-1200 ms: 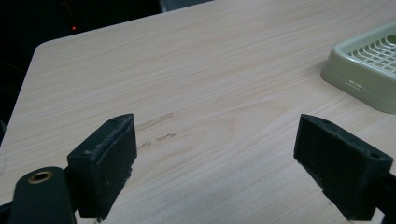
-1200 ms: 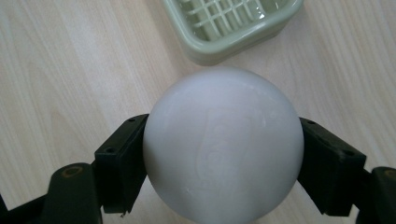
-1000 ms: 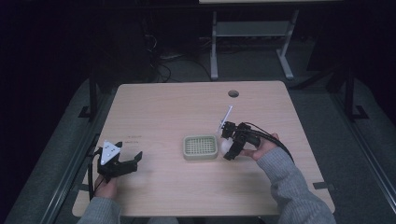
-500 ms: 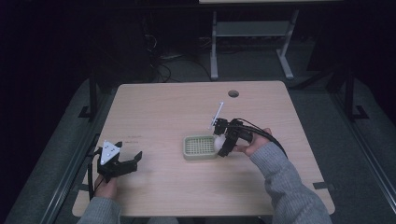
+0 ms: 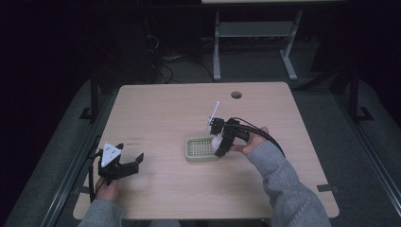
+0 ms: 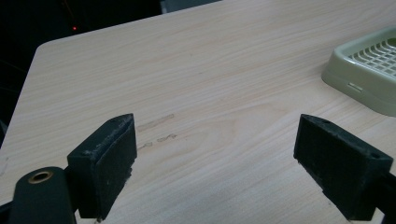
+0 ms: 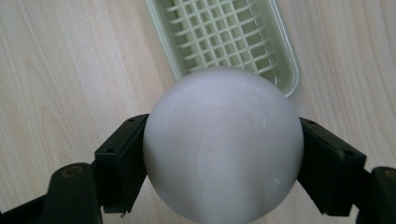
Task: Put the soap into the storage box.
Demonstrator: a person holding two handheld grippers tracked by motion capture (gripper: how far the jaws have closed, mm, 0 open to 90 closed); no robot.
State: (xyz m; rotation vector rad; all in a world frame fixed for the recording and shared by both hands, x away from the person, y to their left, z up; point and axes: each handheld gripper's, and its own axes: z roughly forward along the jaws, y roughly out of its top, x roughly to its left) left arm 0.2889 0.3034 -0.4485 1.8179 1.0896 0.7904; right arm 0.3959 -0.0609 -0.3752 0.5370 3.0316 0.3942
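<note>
A white ball (image 7: 223,142) sits clamped between the jaws of my right gripper (image 5: 220,144), which hangs over the right end of a pale green slatted tray (image 5: 198,148) at the table's middle. In the right gripper view the tray (image 7: 224,37) lies just beyond the ball, below it. In the high view the ball (image 5: 216,142) shows as a small white spot at the tray's right rim. My left gripper (image 5: 135,163) rests near the front left of the table, open, with bare wood between its jaws. The tray's corner (image 6: 364,70) appears at the right of the left gripper view.
The wooden table (image 5: 165,113) has a round cable hole (image 5: 236,94) near its far edge. A grey metal frame (image 5: 250,33) stands on the floor behind the table. Faint scuff marks (image 6: 156,130) lie on the wood ahead of the left gripper.
My right gripper has carried the white ball leftward from beside the tray to over its right end. The left gripper has stayed in place.
</note>
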